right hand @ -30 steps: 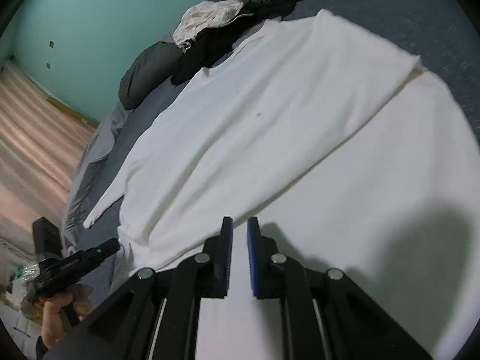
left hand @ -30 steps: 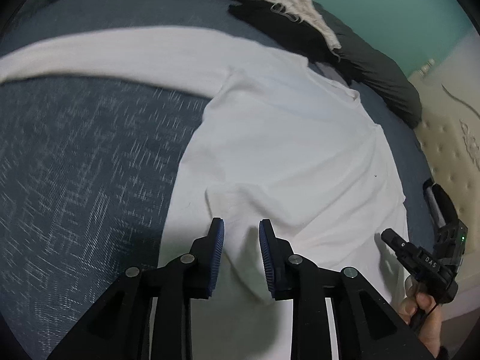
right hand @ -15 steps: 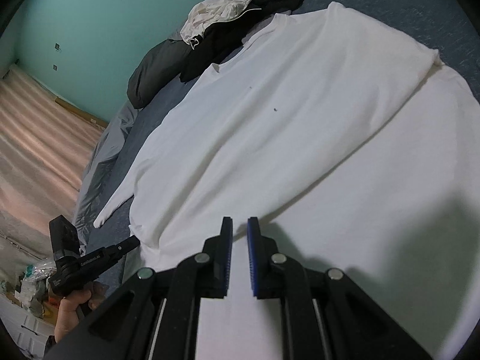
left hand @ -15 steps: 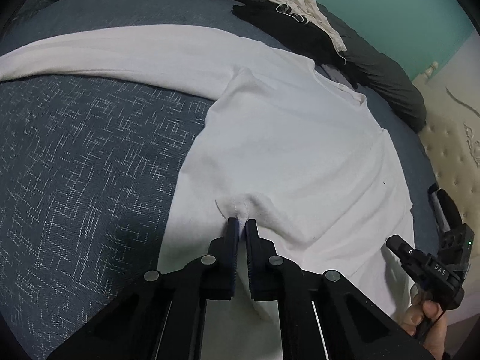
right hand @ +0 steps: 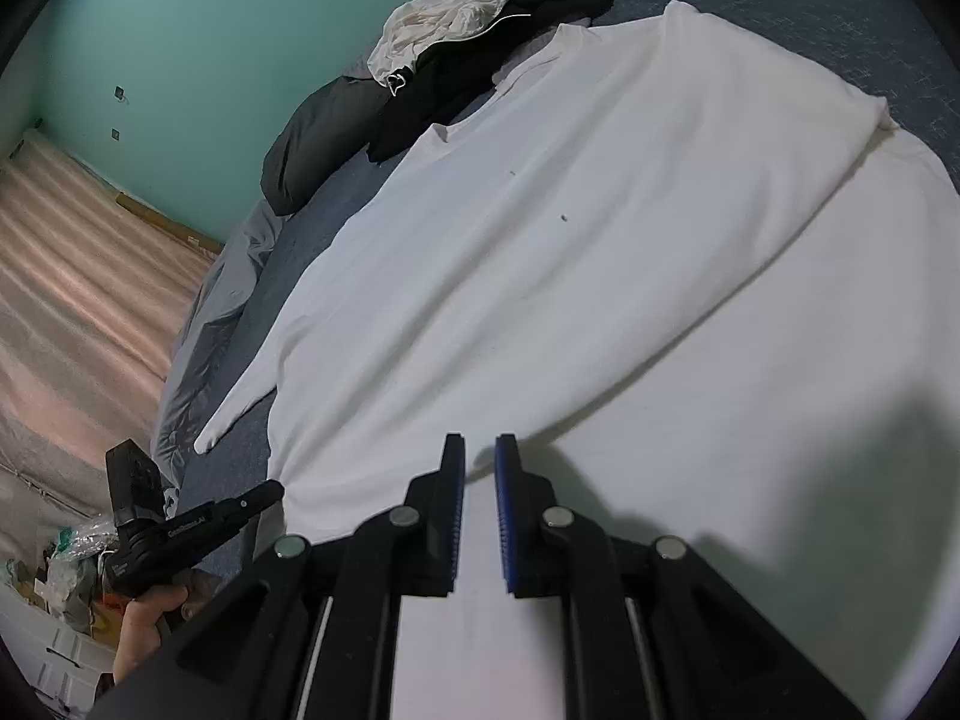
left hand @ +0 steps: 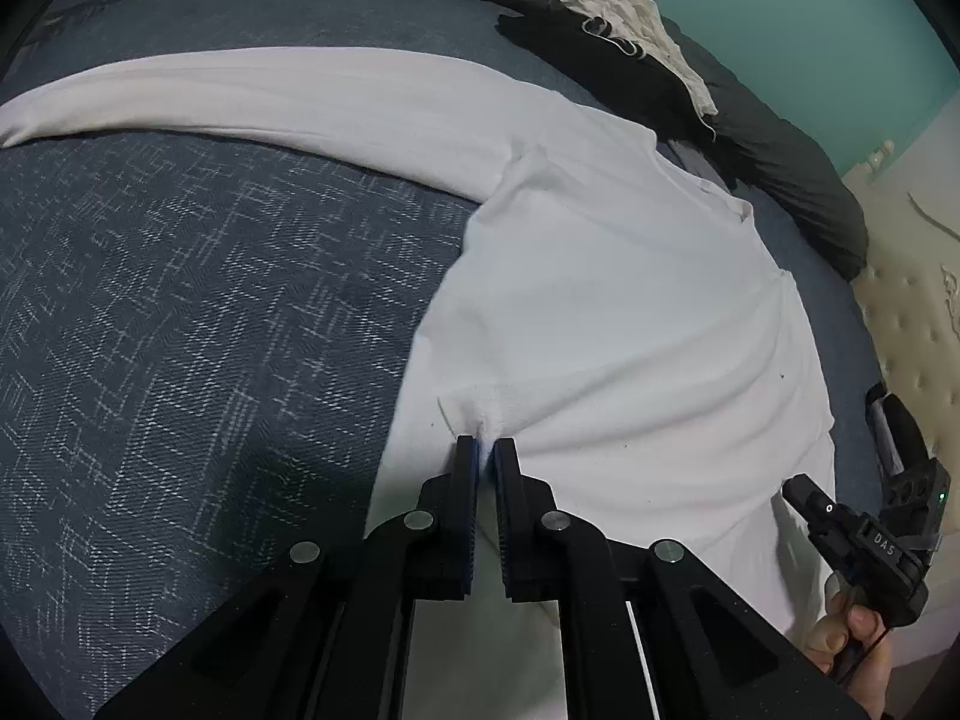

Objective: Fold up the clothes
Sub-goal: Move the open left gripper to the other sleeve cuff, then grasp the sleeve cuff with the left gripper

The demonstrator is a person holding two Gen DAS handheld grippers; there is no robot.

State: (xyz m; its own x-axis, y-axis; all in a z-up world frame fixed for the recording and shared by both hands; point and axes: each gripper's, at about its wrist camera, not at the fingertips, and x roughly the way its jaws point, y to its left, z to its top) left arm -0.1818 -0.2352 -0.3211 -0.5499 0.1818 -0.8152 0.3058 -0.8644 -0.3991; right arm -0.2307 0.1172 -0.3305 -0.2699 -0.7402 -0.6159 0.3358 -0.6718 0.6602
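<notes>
A white long-sleeved shirt (left hand: pixel 600 300) lies spread on the dark blue bedspread (left hand: pixel 180 330). One sleeve stretches away to the left. My left gripper (left hand: pixel 486 447) is shut on a small pinch of the shirt's near edge, and creases fan out from its tips. In the right wrist view the shirt (right hand: pixel 570 228) fills the middle, with a fold line running down to my right gripper (right hand: pixel 480 450). That gripper's jaws stand nearly together on white cloth at the fold's near end. Each view shows the other gripper in a hand at the shirt's side: the right gripper (left hand: pixel 801 489), the left gripper (right hand: pixel 273 489).
A heap of dark bedding with a cream garment (left hand: pixel 630 6) lies at the bed's far end, against a teal wall (right hand: pixel 210 30). A padded cream headboard (left hand: pixel 912 300) is at the right. Beyond the bed's left edge are the wooden floor (right hand: pixel 78 276) and some clutter (right hand: pixel 60 570).
My left gripper, open over the shirt a second ago, has shut on a pinch of cloth, which now puckers at its tips. The right gripper has stayed shut in place.
</notes>
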